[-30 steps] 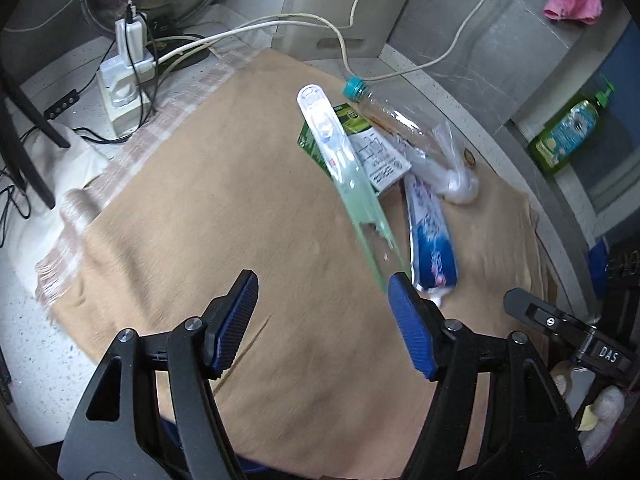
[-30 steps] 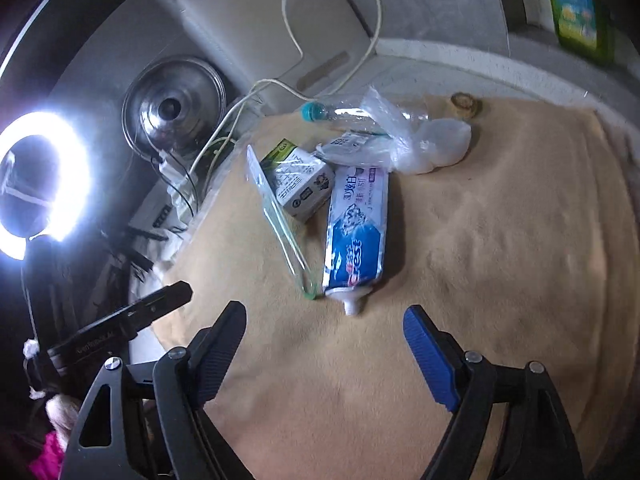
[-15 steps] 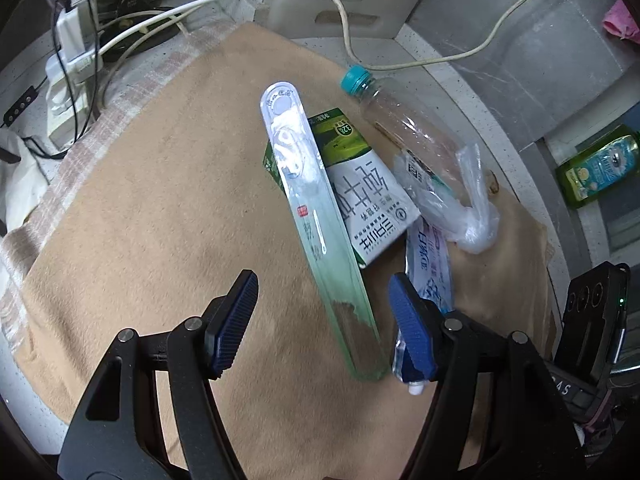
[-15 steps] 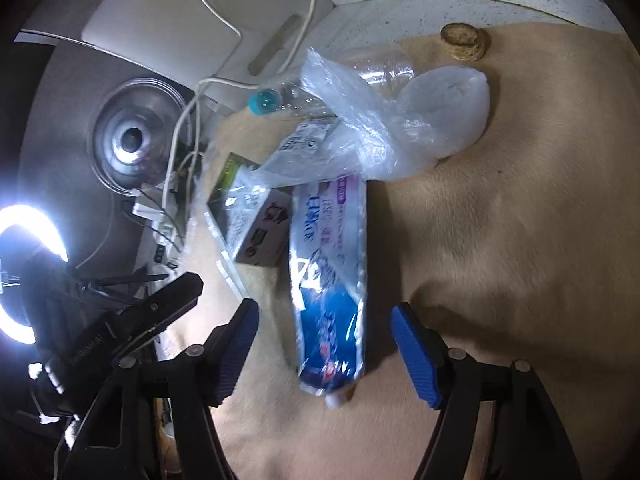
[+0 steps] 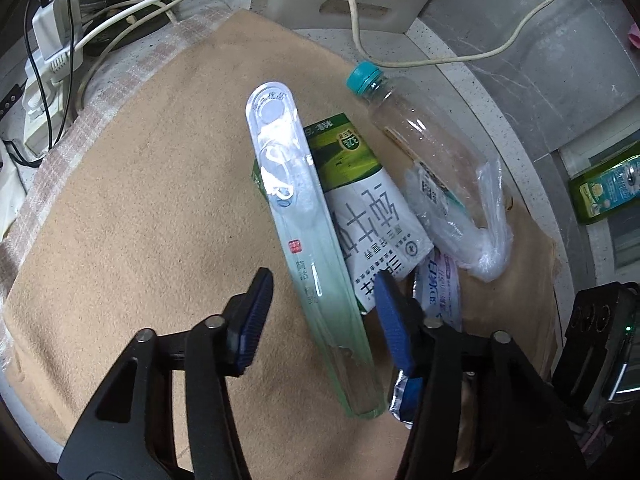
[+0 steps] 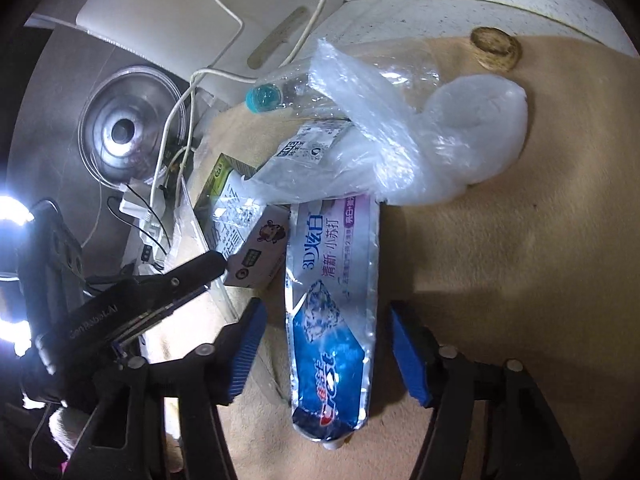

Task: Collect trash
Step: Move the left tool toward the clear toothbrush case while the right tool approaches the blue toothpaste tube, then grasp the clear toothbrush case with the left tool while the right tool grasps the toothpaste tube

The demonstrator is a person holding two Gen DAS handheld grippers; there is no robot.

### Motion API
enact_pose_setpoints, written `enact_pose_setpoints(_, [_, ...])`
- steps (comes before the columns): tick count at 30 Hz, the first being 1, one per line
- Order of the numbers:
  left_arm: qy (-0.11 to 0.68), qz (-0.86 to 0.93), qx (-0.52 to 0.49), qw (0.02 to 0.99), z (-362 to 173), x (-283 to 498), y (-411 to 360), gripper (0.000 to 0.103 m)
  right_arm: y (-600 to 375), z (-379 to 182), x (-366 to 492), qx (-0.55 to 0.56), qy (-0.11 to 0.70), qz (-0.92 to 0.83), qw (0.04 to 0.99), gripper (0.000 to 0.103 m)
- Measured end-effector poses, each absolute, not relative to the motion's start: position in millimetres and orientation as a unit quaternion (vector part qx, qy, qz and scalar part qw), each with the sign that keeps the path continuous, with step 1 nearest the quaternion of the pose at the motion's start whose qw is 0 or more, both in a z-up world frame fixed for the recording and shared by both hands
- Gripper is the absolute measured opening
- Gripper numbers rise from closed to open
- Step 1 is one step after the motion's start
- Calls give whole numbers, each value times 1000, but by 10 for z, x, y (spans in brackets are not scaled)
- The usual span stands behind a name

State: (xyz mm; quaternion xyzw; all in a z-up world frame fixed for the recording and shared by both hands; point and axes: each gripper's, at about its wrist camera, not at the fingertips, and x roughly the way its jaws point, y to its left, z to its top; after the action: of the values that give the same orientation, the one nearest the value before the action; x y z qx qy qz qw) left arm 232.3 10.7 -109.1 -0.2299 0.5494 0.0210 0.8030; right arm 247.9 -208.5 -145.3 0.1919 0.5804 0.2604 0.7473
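Observation:
Trash lies in a heap on a tan cloth. A long clear toothbrush case with a green end lies between the fingers of my open left gripper. Beside it are a green and white milk carton, a clear bottle with a teal cap and a crumpled plastic bag. My right gripper is open, its fingers on either side of a blue and silver toothpaste tube. The bag, bottle and carton lie beyond the tube.
White cables and a power strip with plugs lie behind the cloth. A green detergent bottle stands at the right. A small brown round object sits on the cloth's far edge. A metal pot lid is at the back left.
Both grippers have moved forward and down onto the heap. The left now straddles the toothbrush case, the right straddles the toothpaste tube. Both stay open.

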Motion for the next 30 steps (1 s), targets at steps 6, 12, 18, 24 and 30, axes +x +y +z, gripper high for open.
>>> enact_pose_setpoints(6, [546, 11, -231, 805, -1064, 2391, 100, 28, -2045, -1492, 2553, 186, 588, 258, 744, 41])
enact_pose_setpoints(12, [542, 13, -236, 806, -1068, 2384, 148, 26, -2014, -1521, 2554, 190, 590, 256, 742, 19])
enact_pose_setpoints(18, [538, 14, -246, 806, -1079, 2302, 258, 20, -1983, -1487, 2511, 203, 585, 266, 739, 2])
enact_pose_setpoints(24, [547, 28, -251, 799, -1211, 2298, 315, 21, -1950, -1434, 2455, 195, 582, 264, 744, 1])
enact_pose_setpoints(30, [551, 27, -258, 793, -1384, 2314, 320, 27, -1970, -1394, 2398, 182, 581, 264, 748, 1])
